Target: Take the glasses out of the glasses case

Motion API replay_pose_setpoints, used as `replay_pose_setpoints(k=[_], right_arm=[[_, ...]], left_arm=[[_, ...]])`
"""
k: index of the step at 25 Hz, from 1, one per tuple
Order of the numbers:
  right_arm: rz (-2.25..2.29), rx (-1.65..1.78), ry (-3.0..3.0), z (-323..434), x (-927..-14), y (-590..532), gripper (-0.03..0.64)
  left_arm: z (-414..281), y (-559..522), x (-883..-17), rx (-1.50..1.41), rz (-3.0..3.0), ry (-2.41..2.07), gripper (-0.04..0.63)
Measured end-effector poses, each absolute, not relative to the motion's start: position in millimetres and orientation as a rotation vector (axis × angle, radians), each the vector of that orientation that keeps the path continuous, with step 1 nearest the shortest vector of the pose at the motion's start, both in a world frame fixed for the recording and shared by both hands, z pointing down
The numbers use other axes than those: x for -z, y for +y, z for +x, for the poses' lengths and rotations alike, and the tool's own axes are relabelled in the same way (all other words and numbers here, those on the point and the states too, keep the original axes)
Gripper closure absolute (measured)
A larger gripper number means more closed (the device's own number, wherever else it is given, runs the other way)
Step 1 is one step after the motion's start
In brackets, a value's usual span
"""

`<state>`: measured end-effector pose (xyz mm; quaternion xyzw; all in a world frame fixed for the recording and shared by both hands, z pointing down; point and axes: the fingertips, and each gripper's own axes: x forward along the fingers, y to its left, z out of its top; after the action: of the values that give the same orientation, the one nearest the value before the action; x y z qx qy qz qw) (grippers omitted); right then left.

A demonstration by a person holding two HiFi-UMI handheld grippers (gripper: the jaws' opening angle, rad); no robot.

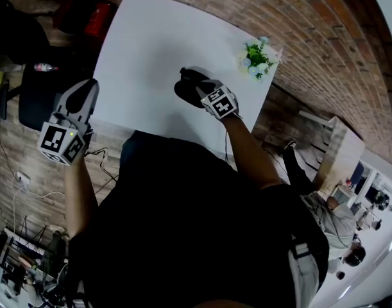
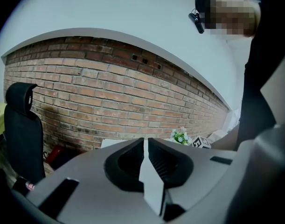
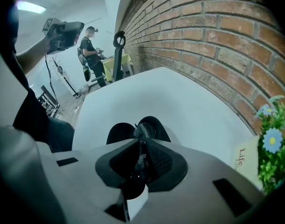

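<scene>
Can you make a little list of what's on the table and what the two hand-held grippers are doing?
table: white, beside a brick wall
glasses case: black, on the table
glasses: gripped, right at the case
right hand-held gripper: shut on the glasses
left hand-held gripper: shut, empty, held off the table
flowers: far right table corner

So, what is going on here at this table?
A person holds a gripper in each hand. The right gripper is shut on the glasses, right at the black case on the white table. Whether they are already clear of it cannot be told. The left gripper is shut and empty, held in the air off the table's left side.
</scene>
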<state>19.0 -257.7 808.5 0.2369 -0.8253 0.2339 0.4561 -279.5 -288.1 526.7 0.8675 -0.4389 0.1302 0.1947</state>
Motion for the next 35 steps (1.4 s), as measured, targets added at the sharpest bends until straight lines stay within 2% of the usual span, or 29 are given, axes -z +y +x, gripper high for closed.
replay_pose_setpoints(k=[35], right_arm=[[0.438, -0.536, -1.876, 20.4, -861.9, -261.8, 0.538]], left_arm=[[-299.9, -307.3, -553.6, -0.375, 2.371, -1.208, 0.560]])
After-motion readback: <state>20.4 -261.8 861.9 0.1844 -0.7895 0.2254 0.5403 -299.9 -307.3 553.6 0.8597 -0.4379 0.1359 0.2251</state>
